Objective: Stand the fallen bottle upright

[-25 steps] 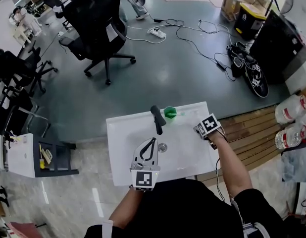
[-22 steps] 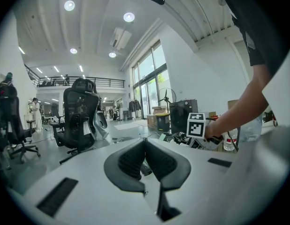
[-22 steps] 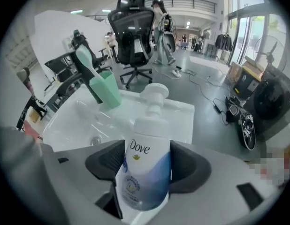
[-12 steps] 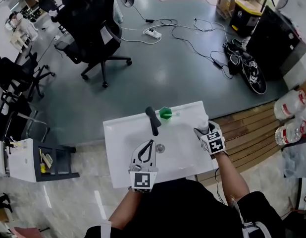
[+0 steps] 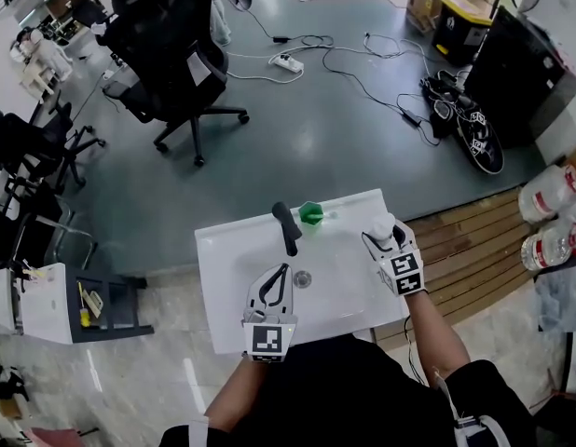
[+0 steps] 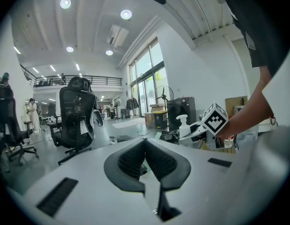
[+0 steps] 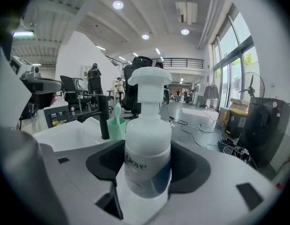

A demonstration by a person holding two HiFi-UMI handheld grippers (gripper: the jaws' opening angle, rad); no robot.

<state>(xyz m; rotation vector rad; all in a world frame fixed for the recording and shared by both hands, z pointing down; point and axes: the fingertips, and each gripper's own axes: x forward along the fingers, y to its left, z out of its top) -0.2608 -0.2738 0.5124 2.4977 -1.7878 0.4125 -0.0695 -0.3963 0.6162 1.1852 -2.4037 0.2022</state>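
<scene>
Nearest the person, the left gripper [image 5: 282,270] hangs over the front part of the white washbasin [image 5: 223,250], just short of the drain [image 5: 303,277]. Its fingers [image 6: 126,165] are pressed together at the tips with nothing between them.

To the right, at the basin's right-hand edge, the right gripper [image 5: 379,240] has its fingers [image 7: 194,168] clamped on the lower body of a white Dove pump bottle [image 7: 147,144], one dark pad against each side. The bottle sits squarely in the middle of the gap, its base down by the gripper's palm and its neck and pump rising clear above the fingers. Its long axis runs vertically, pump head on top; the left gripper view also shows it standing upright in the grip, with the nozzle pointing toward the middle of the basin. No view shows whether its base touches the basin's rim.

Beyond the bottle, at the back rim, a black faucet [image 5: 286,226] arches over the bowl. Just beside it stands a green cup [image 5: 311,214] holding a toothbrush [image 7: 117,109].

Farther off, the grey floor carries a black office chair [image 5: 171,45], a white power strip [image 5: 290,61] with trailing cables, and large water jugs [image 5: 549,203] at the right edge.
</scene>
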